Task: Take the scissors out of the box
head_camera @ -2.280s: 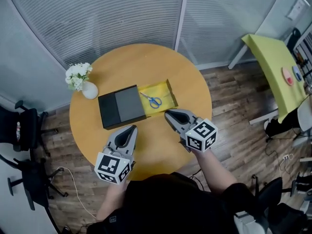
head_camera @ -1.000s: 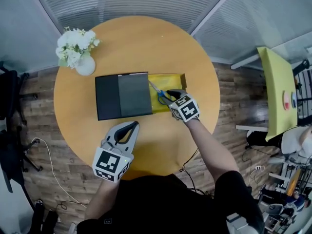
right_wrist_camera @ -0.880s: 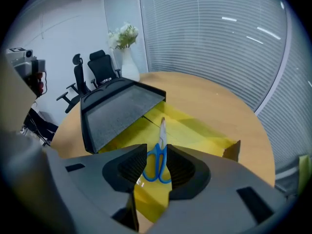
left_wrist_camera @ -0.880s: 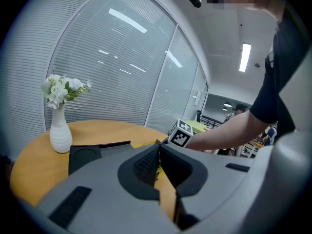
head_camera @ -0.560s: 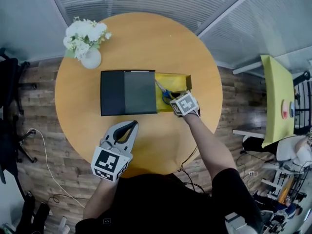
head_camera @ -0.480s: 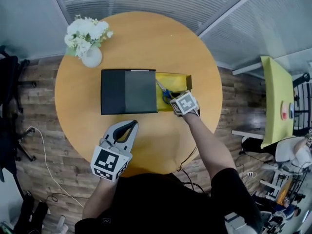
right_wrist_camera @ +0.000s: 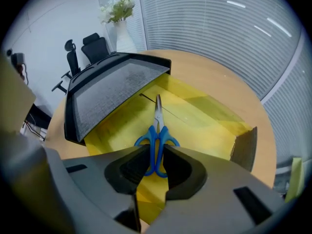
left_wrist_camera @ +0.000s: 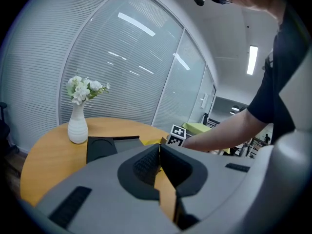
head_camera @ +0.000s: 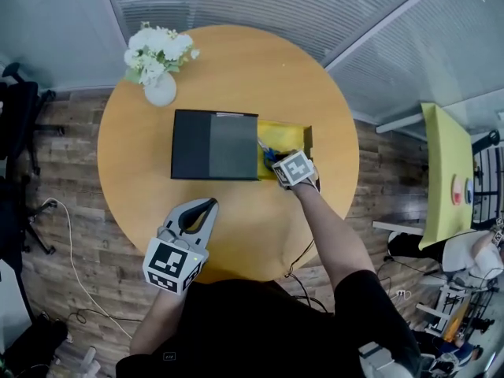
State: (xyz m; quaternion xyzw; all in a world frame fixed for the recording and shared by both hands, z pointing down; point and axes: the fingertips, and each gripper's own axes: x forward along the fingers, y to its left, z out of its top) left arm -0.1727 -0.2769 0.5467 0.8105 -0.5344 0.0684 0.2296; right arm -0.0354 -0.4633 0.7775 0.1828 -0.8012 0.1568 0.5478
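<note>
Blue-handled scissors (right_wrist_camera: 157,130) lie in the yellow tray of a box (right_wrist_camera: 200,113), blades pointing away from me; a black sleeve (right_wrist_camera: 105,94) still covers the tray's left part. My right gripper (right_wrist_camera: 155,156) reaches into the tray with both jaws pressed on the scissors' handle loops. From the head view the right gripper (head_camera: 275,161) covers most of the scissors (head_camera: 265,150) inside the yellow tray (head_camera: 293,131) beside the black sleeve (head_camera: 214,145). Nearer me, my left gripper (head_camera: 209,204) hovers over the table, shut and empty; its jaws (left_wrist_camera: 159,149) meet.
The round wooden table (head_camera: 236,61) carries a white vase of flowers (head_camera: 160,89) at the back left, also seen in the left gripper view as the vase (left_wrist_camera: 77,126). Office chairs stand left of the table, and a yellow-green table (head_camera: 445,172) stands at the right.
My right gripper has moved from the table's front into the yellow tray and closed on the scissors' handles. The left gripper has stayed put, shut.
</note>
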